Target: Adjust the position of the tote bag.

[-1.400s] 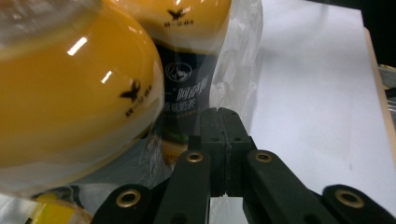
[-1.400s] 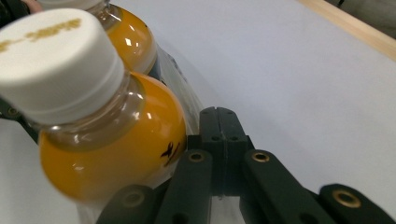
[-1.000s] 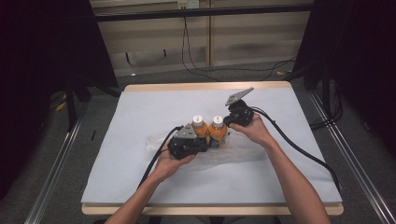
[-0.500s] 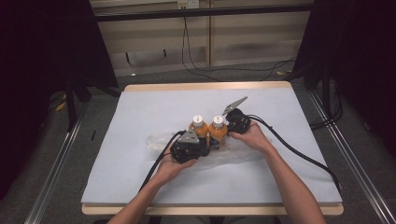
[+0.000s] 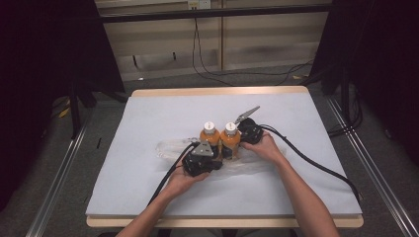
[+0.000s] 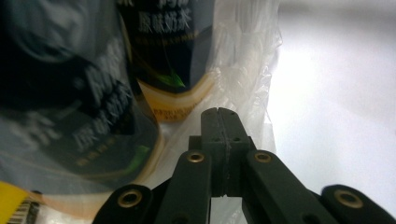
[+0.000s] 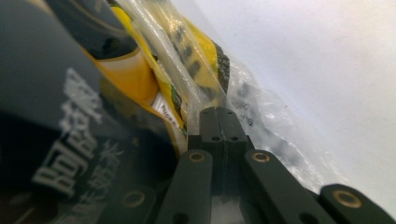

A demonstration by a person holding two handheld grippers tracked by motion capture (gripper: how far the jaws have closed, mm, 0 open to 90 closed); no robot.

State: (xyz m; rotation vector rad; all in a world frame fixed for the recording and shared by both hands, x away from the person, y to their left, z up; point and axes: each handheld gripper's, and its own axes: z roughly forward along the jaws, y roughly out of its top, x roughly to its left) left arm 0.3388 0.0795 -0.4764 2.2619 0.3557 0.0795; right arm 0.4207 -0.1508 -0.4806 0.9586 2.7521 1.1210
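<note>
Two orange bottles [image 5: 220,140] upright in one clear plastic bag [image 5: 247,165], both grippers' fingers pinching its film.

Orange bottles [image 5: 220,140], white caps; clear bag [image 5: 247,165].

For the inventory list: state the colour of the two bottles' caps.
White caps on both orange bottles; clearest in the high view.

In the left gripper view, we see the nearer bottle [image 6: 70,116] at nine o'clock blurred and cut off by the frame edge, its label unreadable. From above, our hands hide both grippers' fingers, and the plastic bag's [image 5: 247,168] outline stays unclear.
</note>
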